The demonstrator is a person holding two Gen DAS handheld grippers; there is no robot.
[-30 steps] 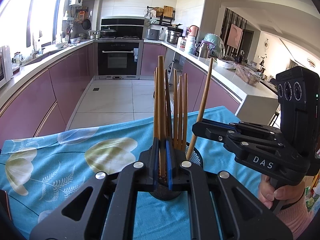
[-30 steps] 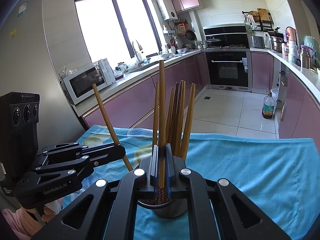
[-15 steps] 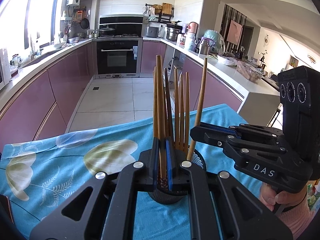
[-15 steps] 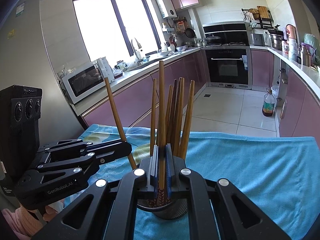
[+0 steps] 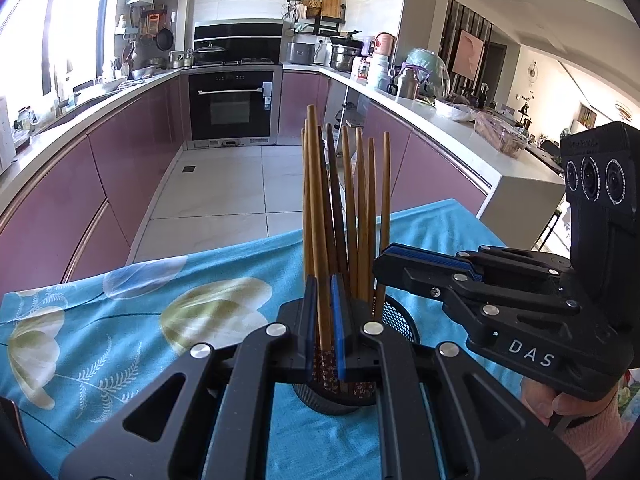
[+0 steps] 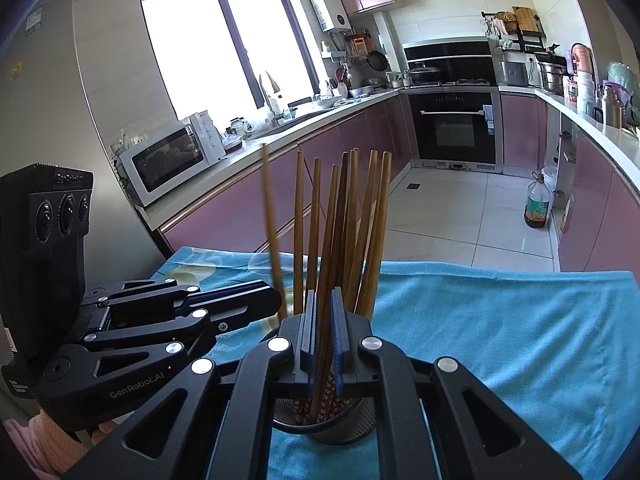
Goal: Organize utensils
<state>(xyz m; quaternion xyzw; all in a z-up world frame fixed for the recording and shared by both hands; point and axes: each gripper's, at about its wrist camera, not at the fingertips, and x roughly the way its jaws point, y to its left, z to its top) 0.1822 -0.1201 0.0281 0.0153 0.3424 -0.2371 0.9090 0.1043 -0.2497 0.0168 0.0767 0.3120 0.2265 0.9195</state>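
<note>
A black mesh cup (image 5: 396,320) (image 6: 340,420) stands on the blue flowered cloth (image 5: 120,340) with several brown chopsticks upright in it. My left gripper (image 5: 322,280) (image 6: 276,300) hovers over the cup's near rim, shut on one chopstick (image 5: 314,200) that stands nearly upright and looks blurred in the right wrist view (image 6: 272,220). Its lower end is hidden. My right gripper (image 6: 323,294) (image 5: 380,266) comes in from the other side, shut on another chopstick (image 5: 385,200) (image 6: 330,220) whose top is level with the ones in the cup.
The cloth-covered table ends just beyond the cup, with tiled kitchen floor past it. Purple cabinets line both sides. A microwave (image 6: 172,160) sits on the left counter and an oil bottle (image 6: 538,208) stands on the floor. A hand (image 5: 568,404) grips each tool.
Both held chopsticks have swung from a lean to nearly upright. The left gripper has drifted closer to the cup. The right gripper's chopstick top now sits level with the others.
</note>
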